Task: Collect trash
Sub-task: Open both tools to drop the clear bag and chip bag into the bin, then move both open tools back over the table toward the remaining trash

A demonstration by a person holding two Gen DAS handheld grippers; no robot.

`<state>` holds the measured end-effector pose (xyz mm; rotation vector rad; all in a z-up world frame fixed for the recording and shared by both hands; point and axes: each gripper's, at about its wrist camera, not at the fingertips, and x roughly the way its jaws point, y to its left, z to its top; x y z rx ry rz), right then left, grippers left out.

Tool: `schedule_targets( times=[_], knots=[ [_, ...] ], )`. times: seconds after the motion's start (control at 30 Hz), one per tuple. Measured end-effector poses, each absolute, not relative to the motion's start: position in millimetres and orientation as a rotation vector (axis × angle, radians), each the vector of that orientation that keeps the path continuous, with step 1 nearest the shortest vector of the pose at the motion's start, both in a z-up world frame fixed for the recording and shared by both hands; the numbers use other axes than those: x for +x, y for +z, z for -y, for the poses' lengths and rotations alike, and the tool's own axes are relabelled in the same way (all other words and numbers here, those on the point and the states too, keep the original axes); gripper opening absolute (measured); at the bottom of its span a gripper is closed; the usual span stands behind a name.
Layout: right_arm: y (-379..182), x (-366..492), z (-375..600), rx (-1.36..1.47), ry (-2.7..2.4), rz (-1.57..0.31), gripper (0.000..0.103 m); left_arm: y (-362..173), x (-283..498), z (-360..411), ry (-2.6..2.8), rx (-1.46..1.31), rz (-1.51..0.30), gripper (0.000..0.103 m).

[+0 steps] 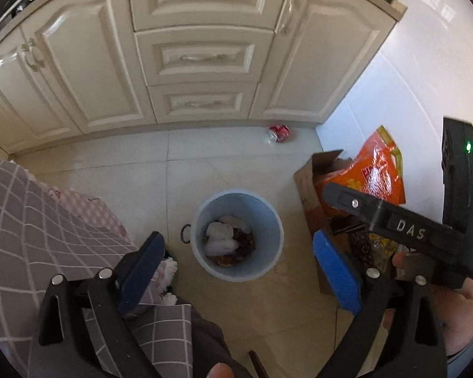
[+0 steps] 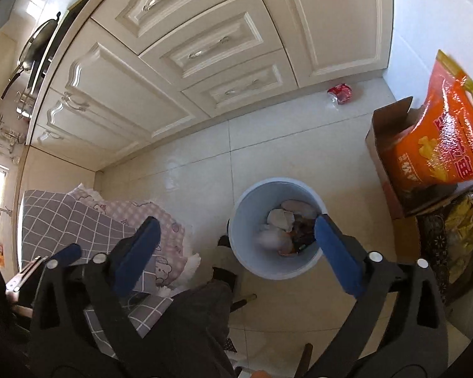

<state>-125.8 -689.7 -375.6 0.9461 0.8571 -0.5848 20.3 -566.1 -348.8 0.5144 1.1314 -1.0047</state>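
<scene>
Two claws hang over a kitchen floor (image 1: 242, 302), and most of what lies below sits where it serves the clean-up. Cream cabinets (image 1: 201, 53) fill the upper half of both views, and their foot forms a ledge against which a crumpled red wrapper (image 1: 278, 133) rests, upper centre of the left view, well apart from everything else; it looks like the trash not yet collected. A cardboard box (image 2: 382, 145) with an orange bag (image 2: 438, 138) standing in it sits at the right edge, beside the wall. The pale blue bin (image 1: 269, 220) stands open at centre, already holding white paper and dark scraps, placed within easy reach of both arms. The left claw (image 1: 239, 271) is spread wide and empty, framing the bin. The right claw (image 2: 233, 252) is likewise spread and empty, one pad overlapping the bin's rim in view.
</scene>
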Motion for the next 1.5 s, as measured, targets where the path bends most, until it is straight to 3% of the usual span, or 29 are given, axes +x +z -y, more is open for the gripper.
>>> schedule_targets(
  times=[0.83, 1.17, 1.5],
  knots=[
    [-235.1, -106.0, 619.3, 0.740, -0.519, -0.678, 0.097, -206.7, 17.6, 458.1, -1.010, 0.331, -0.846, 0.093],
    [-168.1, -77.8, 559.5, 0.630, -0.413, -0.594, 0.097, -150.9, 36.2, 377.1, -0.931, 0.244, -0.710, 0.093],
    [-121.2, -34.7, 475.6, 0.509, -0.260, -0.561, 0.097, -127.6, 73.5, 282.9, -0.802, 0.192, -0.649, 0.094]
  ],
)
